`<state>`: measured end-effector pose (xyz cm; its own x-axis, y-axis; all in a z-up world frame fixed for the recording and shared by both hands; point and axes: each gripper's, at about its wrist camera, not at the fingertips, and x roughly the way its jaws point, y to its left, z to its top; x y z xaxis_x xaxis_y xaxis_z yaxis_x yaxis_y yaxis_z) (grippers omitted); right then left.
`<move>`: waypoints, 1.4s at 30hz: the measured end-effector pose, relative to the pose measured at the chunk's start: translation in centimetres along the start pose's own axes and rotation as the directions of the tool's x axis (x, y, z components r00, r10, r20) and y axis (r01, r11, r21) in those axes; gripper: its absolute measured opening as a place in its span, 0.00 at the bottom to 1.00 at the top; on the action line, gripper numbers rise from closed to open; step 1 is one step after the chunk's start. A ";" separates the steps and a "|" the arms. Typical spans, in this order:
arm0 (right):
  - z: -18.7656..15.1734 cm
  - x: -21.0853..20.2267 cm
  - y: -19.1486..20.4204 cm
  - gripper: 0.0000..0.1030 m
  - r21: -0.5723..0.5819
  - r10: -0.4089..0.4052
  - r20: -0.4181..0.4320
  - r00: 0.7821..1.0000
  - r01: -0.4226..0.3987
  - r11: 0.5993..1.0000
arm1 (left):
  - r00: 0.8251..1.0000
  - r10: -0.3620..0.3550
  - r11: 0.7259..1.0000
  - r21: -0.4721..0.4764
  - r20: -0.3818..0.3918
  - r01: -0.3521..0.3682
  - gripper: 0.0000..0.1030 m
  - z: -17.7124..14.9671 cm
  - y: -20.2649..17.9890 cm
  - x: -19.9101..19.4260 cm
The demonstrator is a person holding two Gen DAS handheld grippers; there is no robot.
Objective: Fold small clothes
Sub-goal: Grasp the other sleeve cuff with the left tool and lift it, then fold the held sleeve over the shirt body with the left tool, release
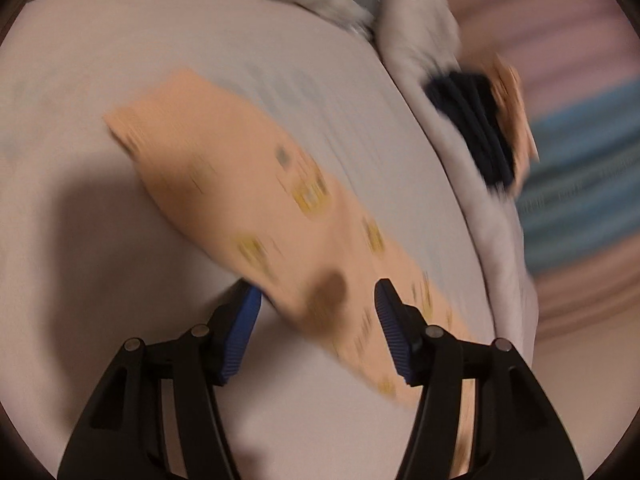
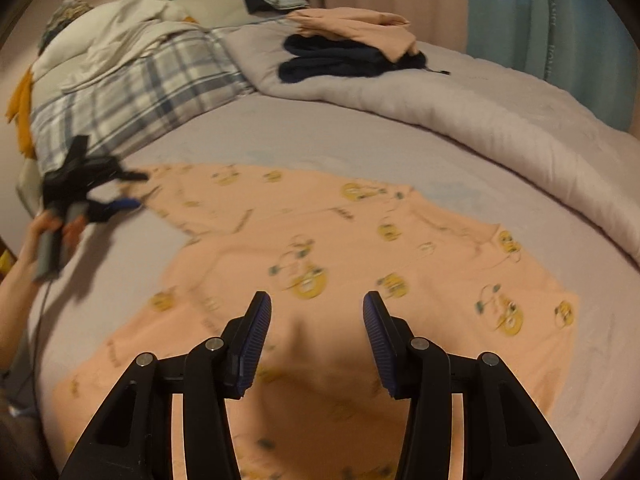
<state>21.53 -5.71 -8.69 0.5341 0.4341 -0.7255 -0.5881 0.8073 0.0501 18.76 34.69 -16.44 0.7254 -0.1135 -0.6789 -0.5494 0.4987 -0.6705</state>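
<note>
Right wrist view: a peach shirt (image 2: 320,264) with yellow cartoon prints lies spread flat on the grey bed sheet (image 2: 280,136), just beyond the right gripper (image 2: 317,312), whose jaws stand partly open and empty above it. At the shirt's far left sleeve, the left gripper (image 2: 120,200) is open too, gripping nothing. Folded dark and peach clothes (image 2: 352,52) sit on the far duvet (image 2: 500,120).

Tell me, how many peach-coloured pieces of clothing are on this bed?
2 that I can see. One printed peach garment lies spread flat on the sheet. One plain peach piece sits folded on dark clothes atop the rolled duvet. More may be hidden.
</note>
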 end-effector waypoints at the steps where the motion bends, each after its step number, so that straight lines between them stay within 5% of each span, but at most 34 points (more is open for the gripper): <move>1: -0.2 -0.4 0.4 0.47 -0.003 0.005 0.005 1.000 -0.005 1.000 | 1.000 -0.005 1.000 -0.028 0.015 0.006 0.57 0.5 0.4 -0.3; 8: -1.1 -2.6 0.8 0.47 0.049 0.023 0.050 0.998 -0.026 0.998 | 0.989 -0.024 0.972 -0.228 0.148 0.057 0.54 5.5 4.2 -1.9; 9: -1.3 -2.8 0.6 0.47 0.058 0.020 0.051 0.998 -0.023 0.998 | 0.988 -0.009 0.969 -0.241 0.156 0.047 0.48 5.9 4.4 -2.2; 10: -1.5 -3.0 0.5 0.47 0.070 0.011 0.048 0.999 -0.014 0.997 | 0.989 0.012 0.972 -0.236 0.149 0.024 0.29 6.2 4.5 -2.4; 12: -2.0 -3.1 0.3 0.47 0.089 -0.002 0.044 0.999 -0.001 0.996 | 0.989 0.052 0.982 -0.186 0.138 -0.026 0.04 6.6 4.0 -2.8; 19: -3.6 -4.2 -0.1 0.47 0.155 -0.022 0.049 0.999 0.014 0.988 | 0.975 0.047 0.994 0.087 0.215 -0.067 0.04 5.7 -2.4 -5.5; 23: -4.7 -5.6 -0.6 0.47 0.189 -0.044 0.063 0.997 0.031 0.982 | 0.973 -0.002 0.941 0.329 0.231 -0.076 0.04 2.7 -10.2 -6.4; 29: -6.9 -8.1 -1.6 0.47 0.246 -0.083 0.089 0.993 0.059 0.967 | 0.983 -0.124 0.766 0.643 0.133 0.010 0.05 -7.5 -23.3 -6.4; 37: -11.4 -12.1 -4.6 0.47 0.372 -0.172 0.091 0.981 0.127 0.919 | 0.987 -0.136 0.453 0.881 -0.086 0.140 0.12 -27.4 -33.8 -1.3; 38: -11.9 -12.4 -4.9 0.47 0.383 -0.179 0.086 0.980 0.134 0.914 | 0.987 -0.115 0.393 0.908 -0.110 0.147 0.16 -30.7 -34.3 0.0; 40: -12.9 -13.0 -5.6 0.47 0.407 -0.202 0.070 0.977 0.157 0.900 | 0.982 -0.025 0.324 0.928 -0.188 0.185 0.58 -34.8 -34.6 2.8; 42: -13.8 -13.3 -6.0 0.47 0.427 -0.212 0.064 0.975 0.166 0.889 | 0.970 0.052 0.273 0.937 -0.238 0.216 0.69 -38.1 -34.3 5.2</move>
<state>9.59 -21.86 -8.78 0.6844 0.2772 -0.6744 -0.1745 0.9603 0.2176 25.53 -15.78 -8.36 0.5763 -0.2888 -0.7645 0.3950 0.9174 -0.0488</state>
